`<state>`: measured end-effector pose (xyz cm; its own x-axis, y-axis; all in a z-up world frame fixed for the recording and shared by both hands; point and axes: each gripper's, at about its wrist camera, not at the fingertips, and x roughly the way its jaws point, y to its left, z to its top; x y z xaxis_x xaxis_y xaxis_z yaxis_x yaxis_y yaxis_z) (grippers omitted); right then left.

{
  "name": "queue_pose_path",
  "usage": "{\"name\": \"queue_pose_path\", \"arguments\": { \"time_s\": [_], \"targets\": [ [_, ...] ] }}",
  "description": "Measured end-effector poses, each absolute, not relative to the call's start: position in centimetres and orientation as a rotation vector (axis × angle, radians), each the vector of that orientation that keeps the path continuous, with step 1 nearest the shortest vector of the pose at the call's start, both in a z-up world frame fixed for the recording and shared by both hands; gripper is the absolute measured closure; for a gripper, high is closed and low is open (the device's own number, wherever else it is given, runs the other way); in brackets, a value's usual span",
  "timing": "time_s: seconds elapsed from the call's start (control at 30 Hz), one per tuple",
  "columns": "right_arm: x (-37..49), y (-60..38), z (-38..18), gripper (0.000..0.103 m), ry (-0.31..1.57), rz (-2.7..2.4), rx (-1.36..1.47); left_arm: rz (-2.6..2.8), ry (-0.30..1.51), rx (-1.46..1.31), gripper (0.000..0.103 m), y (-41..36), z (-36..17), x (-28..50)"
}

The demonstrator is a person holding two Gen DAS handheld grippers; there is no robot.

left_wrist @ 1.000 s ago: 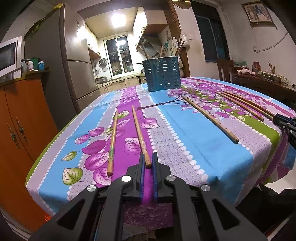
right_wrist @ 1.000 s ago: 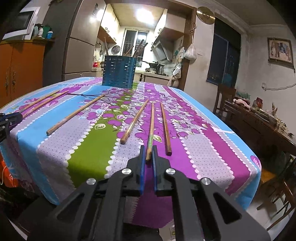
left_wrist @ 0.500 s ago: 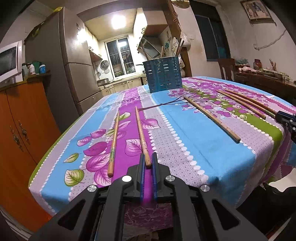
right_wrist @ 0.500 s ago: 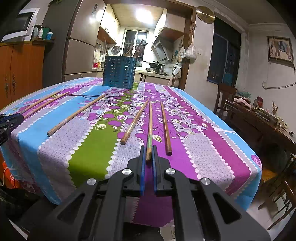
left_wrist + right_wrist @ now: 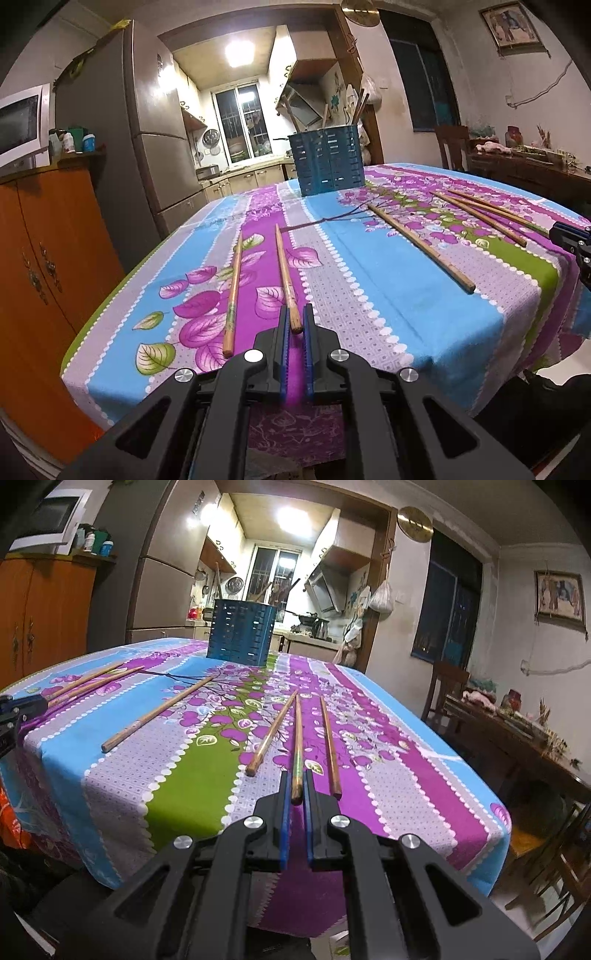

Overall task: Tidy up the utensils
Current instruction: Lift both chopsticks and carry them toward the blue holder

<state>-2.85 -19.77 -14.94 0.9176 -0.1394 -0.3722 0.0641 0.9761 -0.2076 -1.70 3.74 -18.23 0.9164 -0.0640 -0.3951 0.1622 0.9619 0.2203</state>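
Note:
Wooden chopsticks lie spread over a flowered tablecloth, and a blue slotted holder [image 5: 327,158] [image 5: 240,631] stands at the far end with several utensils in it. My left gripper [image 5: 295,321] is shut on the near end of a chopstick [image 5: 284,266], with another chopstick [image 5: 232,295] just to its left. My right gripper [image 5: 296,790] is shut on the near end of the middle chopstick [image 5: 297,738] of three. Its neighbours [image 5: 271,734] [image 5: 330,746] lie to either side. Both held chopsticks still rest on the cloth.
A single chopstick [image 5: 417,247] [image 5: 155,714] lies between the two groups. The table edge [image 5: 92,369] is right under both grippers. An orange cabinet [image 5: 40,258] and a fridge stand to the left, and a wooden chair [image 5: 443,690] and a cluttered sideboard to the right.

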Motion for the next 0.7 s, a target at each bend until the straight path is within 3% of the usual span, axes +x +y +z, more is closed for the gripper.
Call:
{"name": "queue_pose_path", "arguments": {
  "time_s": [0.7],
  "targets": [
    [-2.7,-19.1,-6.7,0.098,0.112,-0.092,-0.292,-0.15,0.229,0.245,0.095,4.1,-12.0,-2.1]
  ]
}}
